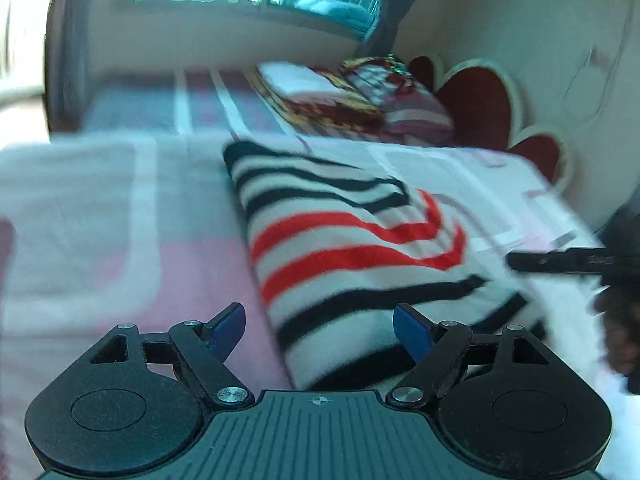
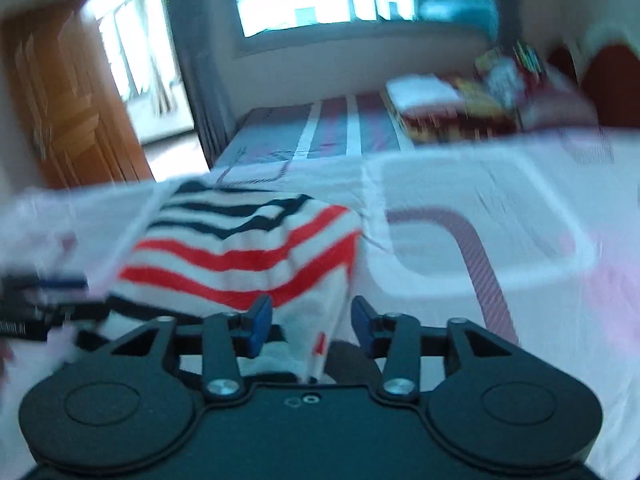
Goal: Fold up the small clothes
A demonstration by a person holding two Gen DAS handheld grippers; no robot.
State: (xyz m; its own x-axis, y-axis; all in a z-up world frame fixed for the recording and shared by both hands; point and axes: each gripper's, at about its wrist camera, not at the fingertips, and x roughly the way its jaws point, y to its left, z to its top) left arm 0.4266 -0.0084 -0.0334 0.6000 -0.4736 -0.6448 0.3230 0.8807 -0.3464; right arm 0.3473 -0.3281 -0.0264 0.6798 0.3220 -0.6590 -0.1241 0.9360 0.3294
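Striped top (image 1: 352, 248) lies folded on bed (image 1: 100, 208) | left gripper (image 1: 319, 330) fingers spread, empty | right gripper (image 2: 312, 326) fingers apart over hem, not pinching | step: fold released | next: regrasp an edge for another fold.

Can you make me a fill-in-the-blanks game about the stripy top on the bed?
1. The striped garment has black and ____ stripes.
2. It lies folded on a ____.
3. The left hand-held gripper has jaws that are ____.
4. The door is made of ____.

Missing words: red; bed; open; wood.
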